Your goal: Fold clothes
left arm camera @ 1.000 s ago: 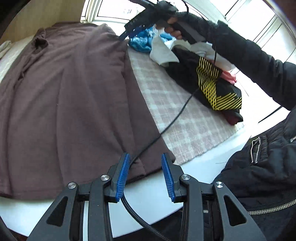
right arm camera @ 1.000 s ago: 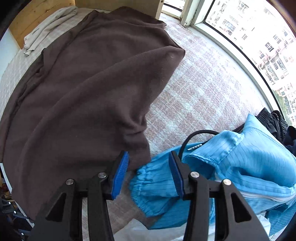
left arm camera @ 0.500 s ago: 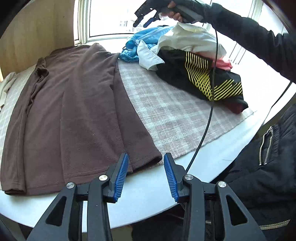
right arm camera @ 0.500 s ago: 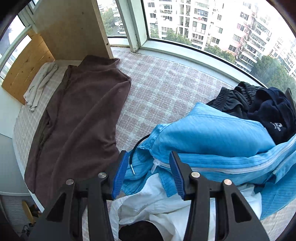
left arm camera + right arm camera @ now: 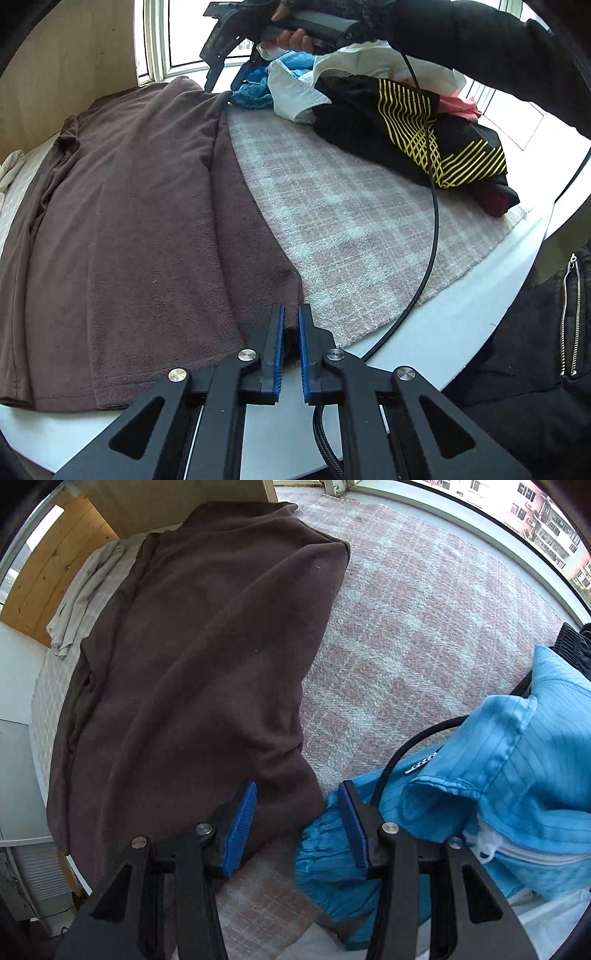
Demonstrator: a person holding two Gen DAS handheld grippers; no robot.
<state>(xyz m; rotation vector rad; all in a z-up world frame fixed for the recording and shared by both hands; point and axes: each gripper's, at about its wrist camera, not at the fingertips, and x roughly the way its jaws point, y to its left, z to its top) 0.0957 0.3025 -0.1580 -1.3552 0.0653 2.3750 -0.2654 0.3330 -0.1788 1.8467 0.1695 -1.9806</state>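
Note:
A brown long-sleeved shirt [image 5: 140, 229] lies flat on a checked cloth [image 5: 343, 206] over a white round table [image 5: 461, 321]. My left gripper [image 5: 290, 317] is shut on the shirt's near right hem corner at the table's front. My right gripper [image 5: 295, 797] is open, its jaws standing over the shirt's far corner [image 5: 288, 786] beside a blue garment [image 5: 498, 775]. The right gripper also shows at the top of the left wrist view [image 5: 225, 74], held in a hand.
A pile of clothes sits at the right: a black garment with yellow stripes [image 5: 424, 136], a white one [image 5: 295, 96], the blue one and a pink one [image 5: 461, 105]. A pale cloth [image 5: 81, 590] lies beyond the shirt. A black cable [image 5: 432, 206] hangs across the cloth.
My left gripper has moved in and closed on the shirt's hem corner. My right gripper has come down from above the pile to the shirt's far corner, still open.

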